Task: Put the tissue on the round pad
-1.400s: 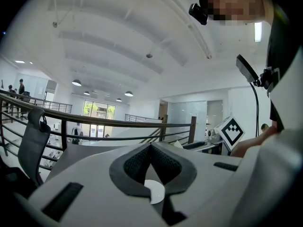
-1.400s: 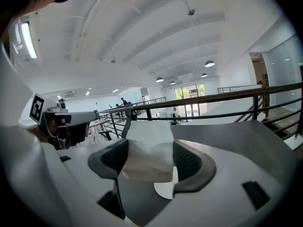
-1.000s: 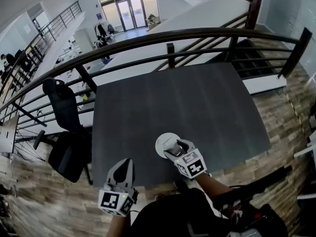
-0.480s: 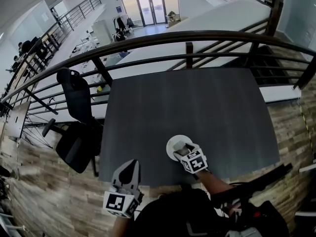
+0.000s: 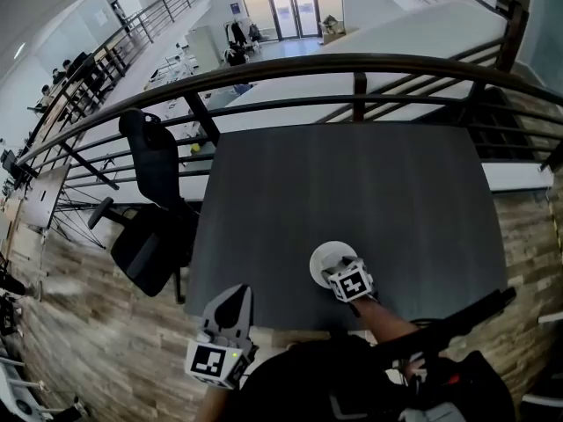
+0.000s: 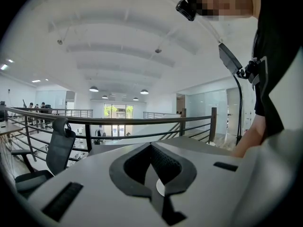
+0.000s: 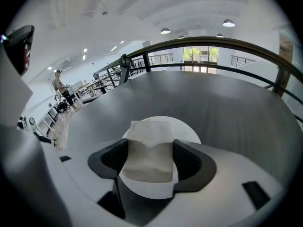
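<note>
In the head view, your right tongs (image 5: 338, 267) reach down over the round pad (image 5: 320, 256), which lies near the front edge of the dark counter (image 5: 352, 183). That puts the load directly above its target, so a release here should land it on the pad and not on the bare counter. Your left tongs (image 5: 230, 299) hang off the near edge of the counter, well apart from the pad. I judge that they are parked there to stay out of the way, since this job needs only 1 tool.

In the left gripper view, the 2 jaws of the left tongs are together with nothing between them. They point out across the counter towards the railing (image 6: 142, 121), level rather than dipped, which fits an idle tool.

In the right gripper view, the right tongs are clamped on the folded white tissue (image 7: 149, 156), 1 jaw pressing each side. The tissue sits over the middle of the pad, whose white rim shows beyond and below it. Whether it touches the pad I cannot tell. Placement looks nearly done. What remains, I think, is to part the jaws and lift straight up.
</note>
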Available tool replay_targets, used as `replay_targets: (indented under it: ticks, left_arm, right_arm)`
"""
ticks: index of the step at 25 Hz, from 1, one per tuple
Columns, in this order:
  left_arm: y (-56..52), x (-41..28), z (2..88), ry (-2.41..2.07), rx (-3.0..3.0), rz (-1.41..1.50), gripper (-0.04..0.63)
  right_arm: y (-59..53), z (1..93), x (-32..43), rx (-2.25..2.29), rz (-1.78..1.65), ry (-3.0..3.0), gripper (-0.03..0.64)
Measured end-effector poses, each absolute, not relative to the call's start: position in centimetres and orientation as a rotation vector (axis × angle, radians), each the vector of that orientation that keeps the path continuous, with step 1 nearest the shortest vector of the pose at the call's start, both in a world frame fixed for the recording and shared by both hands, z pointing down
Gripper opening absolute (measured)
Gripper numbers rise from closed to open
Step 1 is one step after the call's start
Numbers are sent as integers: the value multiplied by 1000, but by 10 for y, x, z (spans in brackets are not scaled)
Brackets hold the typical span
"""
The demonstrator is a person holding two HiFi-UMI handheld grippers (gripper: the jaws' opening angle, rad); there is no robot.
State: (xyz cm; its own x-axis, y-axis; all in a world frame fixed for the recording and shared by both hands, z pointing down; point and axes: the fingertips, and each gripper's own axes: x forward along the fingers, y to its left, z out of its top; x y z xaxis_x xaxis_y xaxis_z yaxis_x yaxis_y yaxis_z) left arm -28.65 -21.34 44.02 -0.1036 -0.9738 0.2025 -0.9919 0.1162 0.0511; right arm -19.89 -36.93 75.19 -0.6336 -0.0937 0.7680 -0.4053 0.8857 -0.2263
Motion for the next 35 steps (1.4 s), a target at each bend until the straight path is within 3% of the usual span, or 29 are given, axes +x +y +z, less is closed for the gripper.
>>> replay_targets:
  ticks: [31,35]
  left_arm:
    - [-204,-295,446,-2202,1946,147,-6]
    - [-201,-297,446,-2203,1944,148,-6]
  right_arm:
    - [-372,782,-198,371,403,-2102,302]
    - [-377,776,-203,387,401,-2131,337]
